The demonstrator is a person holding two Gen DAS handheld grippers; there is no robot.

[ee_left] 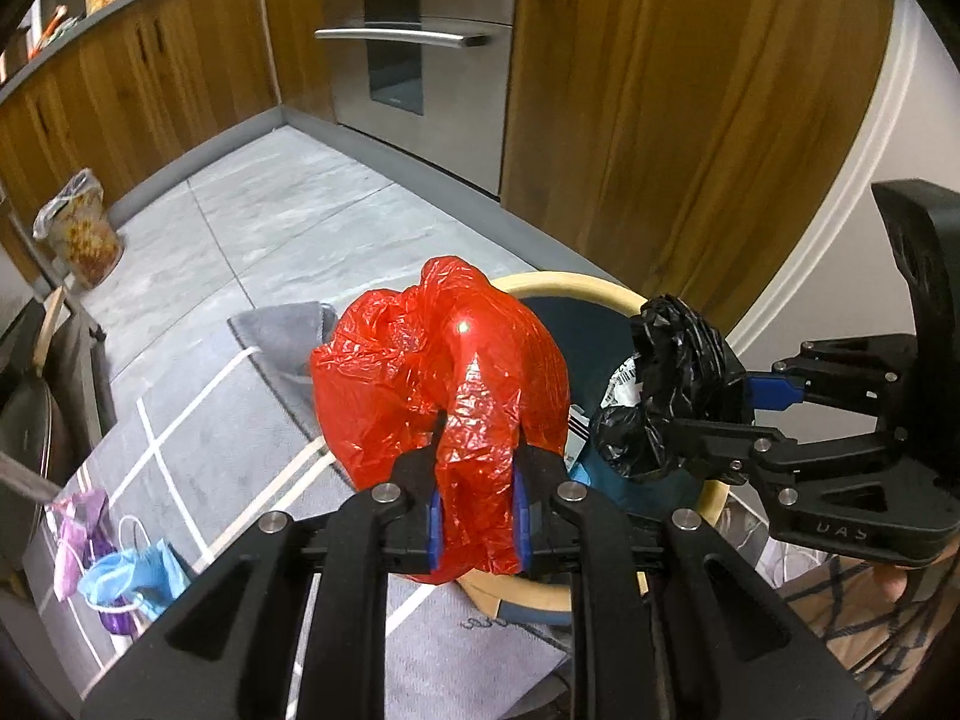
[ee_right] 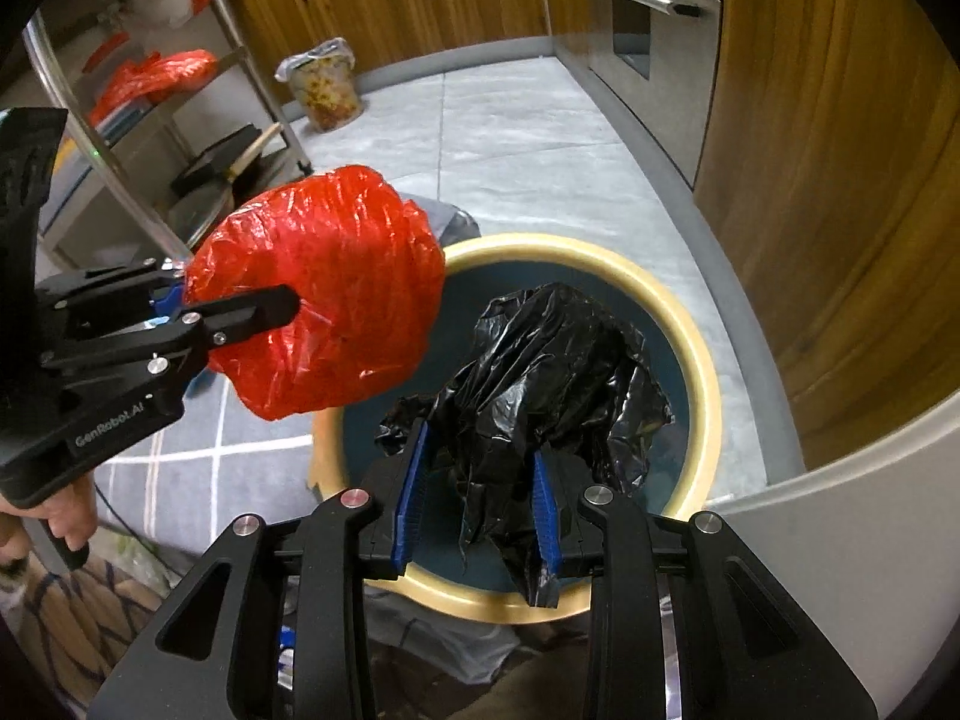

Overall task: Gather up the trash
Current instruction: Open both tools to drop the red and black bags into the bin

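Left hand-held gripper: clamped on a crumpled red plastic bag, held just beside the bin's rim.
Right hand-held gripper: clamped on a crumpled black plastic bag, held above the bin's opening.
Bin: round, tan rim, dark blue inside, on the grey rug.
Far floor: a clear bag of scraps by the wooden cabinets.

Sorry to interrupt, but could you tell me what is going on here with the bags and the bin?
A person is collecting trash with two handheld grippers. The left gripper is shut on a crumpled red plastic bag, held up beside the round tan-rimmed bin. The right gripper is shut on a crumpled black plastic bag, held over the bin's opening. Neither bag has been released yet.
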